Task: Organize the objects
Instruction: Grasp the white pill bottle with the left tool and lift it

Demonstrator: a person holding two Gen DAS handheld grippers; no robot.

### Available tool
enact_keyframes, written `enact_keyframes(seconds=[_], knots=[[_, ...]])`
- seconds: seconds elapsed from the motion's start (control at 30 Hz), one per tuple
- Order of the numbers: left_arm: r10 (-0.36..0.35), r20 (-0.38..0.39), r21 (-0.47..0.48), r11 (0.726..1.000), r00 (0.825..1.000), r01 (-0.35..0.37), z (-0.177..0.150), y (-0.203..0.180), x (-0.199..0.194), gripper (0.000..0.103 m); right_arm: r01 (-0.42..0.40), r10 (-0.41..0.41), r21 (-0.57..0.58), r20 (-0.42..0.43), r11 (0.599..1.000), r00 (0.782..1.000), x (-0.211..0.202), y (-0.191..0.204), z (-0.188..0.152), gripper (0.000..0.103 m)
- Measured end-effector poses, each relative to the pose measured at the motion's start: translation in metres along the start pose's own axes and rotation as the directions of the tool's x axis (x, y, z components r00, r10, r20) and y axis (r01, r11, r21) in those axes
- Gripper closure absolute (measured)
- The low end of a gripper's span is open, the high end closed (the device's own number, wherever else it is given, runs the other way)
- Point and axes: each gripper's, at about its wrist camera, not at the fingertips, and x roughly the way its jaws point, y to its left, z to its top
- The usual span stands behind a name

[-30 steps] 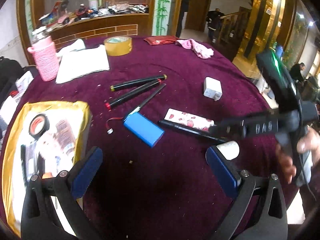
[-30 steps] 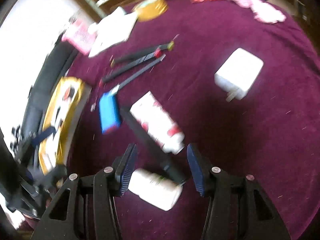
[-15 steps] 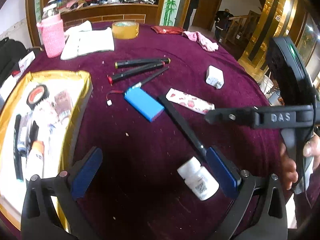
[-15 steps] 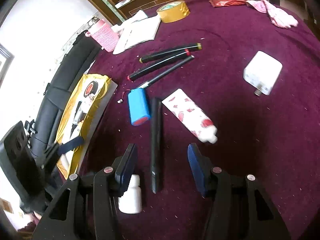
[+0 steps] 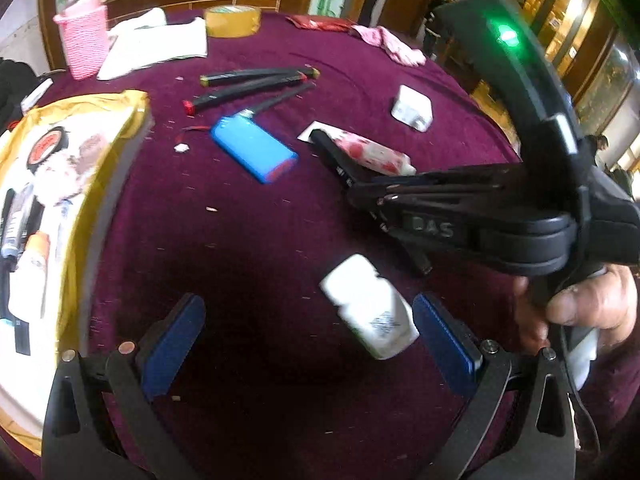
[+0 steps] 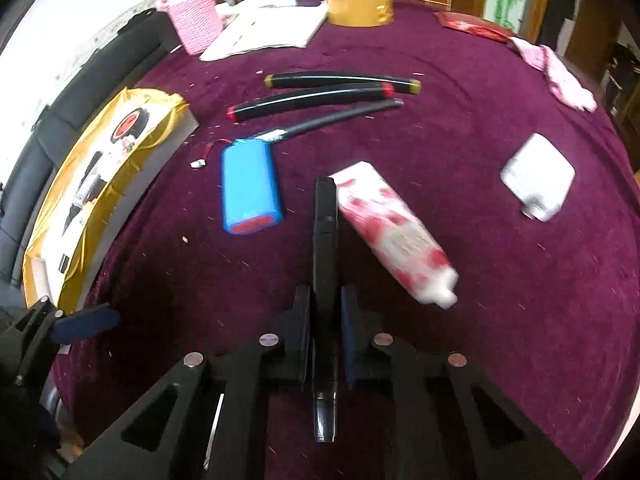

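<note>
A long black stick (image 6: 325,216) lies on the purple tablecloth, and my right gripper (image 6: 326,300) is closing on its near end, the blue pads pressing both sides. In the left wrist view the same gripper (image 5: 356,190) reaches in from the right, held by a hand (image 5: 580,308). A small white bottle (image 5: 370,308) lies on its side between the fingers of my left gripper (image 5: 308,332), close to the right pad (image 5: 444,340) and apart from the left one. The left gripper is open.
A gold-lined tray (image 5: 100,168) with several small items sits at the left. A blue battery pack (image 6: 250,184), a red-patterned white tube (image 6: 392,232), a white charger (image 6: 538,176) and three black markers (image 6: 340,92) lie on the cloth. Tape roll (image 6: 358,8) and pink cup (image 6: 194,24) stand farther back.
My right gripper went from open around the black stick to shut on it. The left gripper sank toward the cloth, and the white bottle now lies between its fingers.
</note>
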Motion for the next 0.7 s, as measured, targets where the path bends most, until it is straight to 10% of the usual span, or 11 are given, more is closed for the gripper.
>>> enact_keyframes(seconds=[0.43, 0.6, 0.7], knots=[[0.114, -0.024, 0.112, 0.988, 0.993, -0.111, -0.004, -0.042, 0.036, 0.004, -0.030, 0.022, 0.136, 0.058, 0.990, 0.998, -0.036, -0.053, -0.049, 0.091], [0.130, 0.035, 0.109, 0.985, 0.991, -0.133, -0.006, -0.035, 0.025, 0.064, -0.038, 0.029, 0.146, 0.068, 0.989, 0.997, -0.036, -0.053, -0.052, 0.091], [0.086, 0.039, 0.052, 0.995, 0.996, -0.088, -0.005, -0.022, 0.020, 0.073, -0.043, 0.032, 0.155, 0.073, 0.987, 0.997, -0.035, -0.052, -0.053, 0.091]])
